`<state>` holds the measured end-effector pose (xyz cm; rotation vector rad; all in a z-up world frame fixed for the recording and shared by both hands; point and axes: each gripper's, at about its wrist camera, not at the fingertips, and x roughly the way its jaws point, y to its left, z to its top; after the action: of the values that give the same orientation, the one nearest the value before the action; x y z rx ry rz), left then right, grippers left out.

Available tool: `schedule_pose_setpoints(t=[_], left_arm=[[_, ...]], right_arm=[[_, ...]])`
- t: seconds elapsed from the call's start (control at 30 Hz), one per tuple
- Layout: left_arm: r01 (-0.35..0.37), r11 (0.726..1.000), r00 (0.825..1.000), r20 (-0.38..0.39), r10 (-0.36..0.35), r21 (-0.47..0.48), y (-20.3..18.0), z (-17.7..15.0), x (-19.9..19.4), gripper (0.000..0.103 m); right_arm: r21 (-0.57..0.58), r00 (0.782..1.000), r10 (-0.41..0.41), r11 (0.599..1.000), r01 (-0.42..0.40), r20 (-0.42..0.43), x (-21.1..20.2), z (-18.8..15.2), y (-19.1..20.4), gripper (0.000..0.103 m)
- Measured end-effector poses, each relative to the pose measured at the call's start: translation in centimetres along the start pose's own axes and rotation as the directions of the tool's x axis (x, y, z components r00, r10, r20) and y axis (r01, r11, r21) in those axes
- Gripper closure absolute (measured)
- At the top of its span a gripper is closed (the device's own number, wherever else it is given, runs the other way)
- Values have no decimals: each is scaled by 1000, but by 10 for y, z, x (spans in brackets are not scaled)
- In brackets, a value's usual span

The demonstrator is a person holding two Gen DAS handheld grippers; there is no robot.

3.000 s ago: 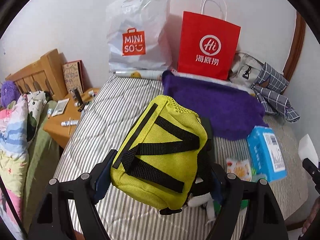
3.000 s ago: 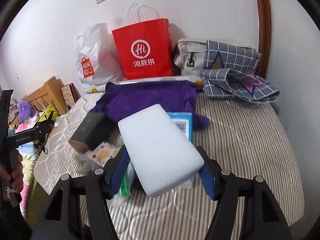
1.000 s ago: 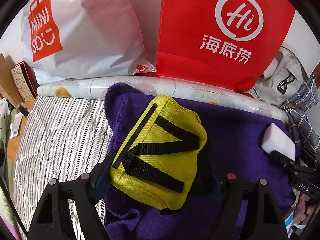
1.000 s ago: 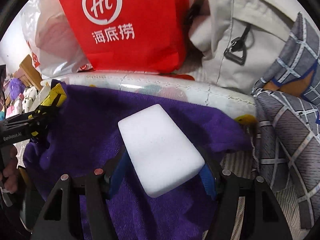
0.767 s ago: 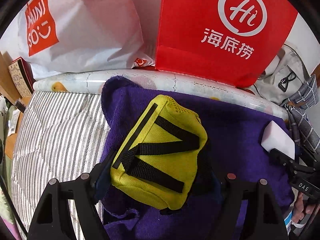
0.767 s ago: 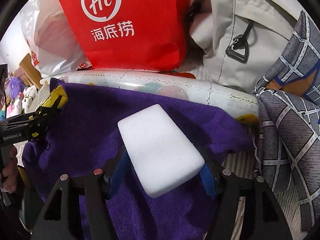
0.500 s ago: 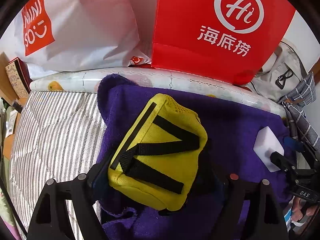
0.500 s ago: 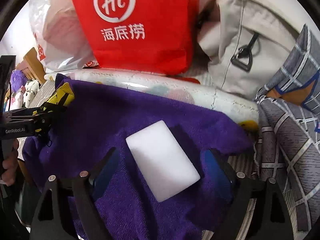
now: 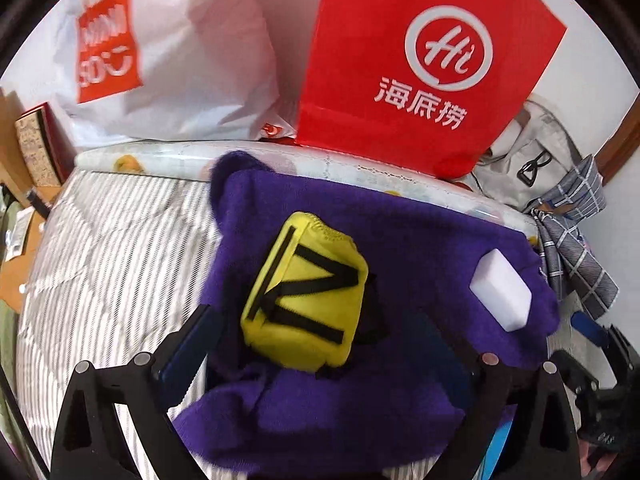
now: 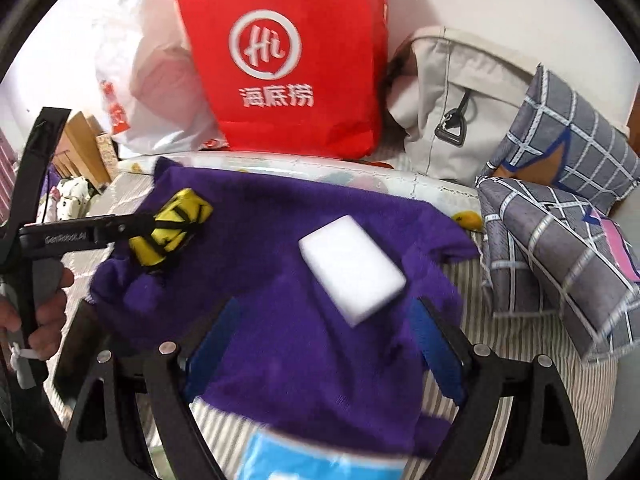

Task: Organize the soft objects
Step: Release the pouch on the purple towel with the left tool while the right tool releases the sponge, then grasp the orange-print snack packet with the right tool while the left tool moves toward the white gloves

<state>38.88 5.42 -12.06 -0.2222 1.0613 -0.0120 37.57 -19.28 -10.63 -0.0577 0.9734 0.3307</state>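
A yellow pouch with black straps (image 9: 306, 300) lies on the purple towel (image 9: 420, 248), just ahead of my open left gripper (image 9: 320, 356). A white sponge block (image 9: 502, 294) lies on the towel's right part. In the right wrist view the sponge (image 10: 352, 268) rests on the towel (image 10: 280, 320) ahead of my open right gripper (image 10: 324, 340), which touches nothing. The pouch (image 10: 172, 226) and the left gripper also show at the left of the right wrist view.
A red paper bag (image 9: 420, 60) and a white plastic bag (image 9: 160, 56) stand against the wall behind the towel. A beige bag (image 10: 452, 100) and grey checked cloth (image 10: 560, 220) lie to the right. A blue packet (image 10: 320, 460) sits near the bed's front. The bed is striped (image 9: 100, 260).
Both grippers carried their objects over the towel, then opened. The pouch and the sponge now rest on the towel, and both grippers have pulled back a little.
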Motion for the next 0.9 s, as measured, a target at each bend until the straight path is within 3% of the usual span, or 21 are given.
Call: schedule_pose_setpoints(t=[0.43, 0.57, 0.73, 0.9], left_arm=[[-26, 1000, 994, 104, 26, -3, 30, -77, -81, 5], [-1, 1000, 994, 108, 3, -19, 41, -103, -95, 5], [-49, 999, 990, 129, 50, -13, 49, -132, -107, 5], [-48, 999, 991, 126, 50, -14, 57, -157, -113, 5]], right_arm=[[9, 993, 119, 993, -119, 24, -72, -77, 65, 17], [-24, 989, 146, 989, -146, -13, -76, -103, 90, 17], [-26, 982, 189, 982, -189, -12, -77, -133, 114, 11], [-35, 989, 151, 988, -151, -9, -66, -151, 128, 10]])
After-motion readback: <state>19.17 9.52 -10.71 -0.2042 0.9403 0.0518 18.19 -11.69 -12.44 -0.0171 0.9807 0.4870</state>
